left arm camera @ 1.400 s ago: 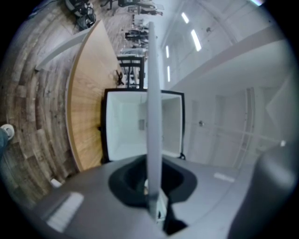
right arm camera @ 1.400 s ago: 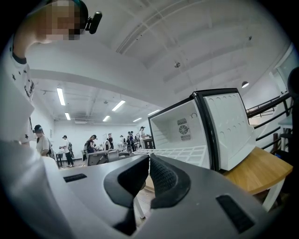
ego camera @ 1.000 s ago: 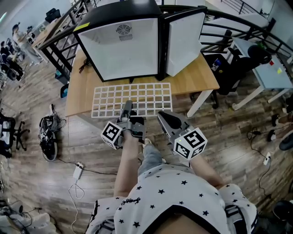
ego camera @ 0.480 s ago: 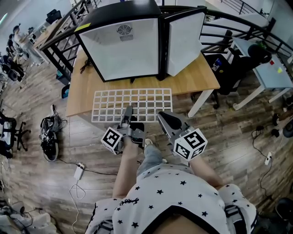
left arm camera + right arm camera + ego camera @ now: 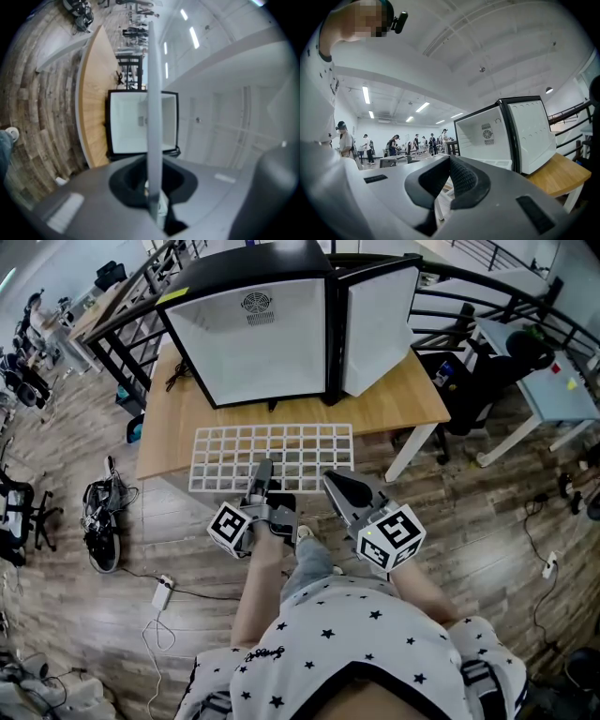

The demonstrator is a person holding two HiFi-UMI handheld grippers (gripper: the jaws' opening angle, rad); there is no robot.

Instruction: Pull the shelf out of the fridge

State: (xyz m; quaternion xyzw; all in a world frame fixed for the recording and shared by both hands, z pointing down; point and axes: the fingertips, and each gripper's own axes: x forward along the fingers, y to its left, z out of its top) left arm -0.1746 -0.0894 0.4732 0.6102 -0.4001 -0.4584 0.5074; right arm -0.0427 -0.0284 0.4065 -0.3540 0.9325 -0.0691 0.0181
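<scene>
a large open lab or workshop hall. plank floor (image 5: pixel 84 456) with a power strip (image 5: pixel 159 592) and loose cables, office chairs (image 5: pixel 19 512) at the edge, a small fridge (image 5: pixel 253 334) standing on a wooden table (image 5: pixel 398 404), a black railing (image 5: pixel 464 313), strip lights (image 5: pixel 365 94) under a high white ceiling. people (image 5: pixel 393 145), small and blurry, seem to stand at far benches.

Left gripper (image 5: pixel 262 468) jaws clamped, right gripper (image 5: pixel 330 477) jaws together, both level.
</scene>
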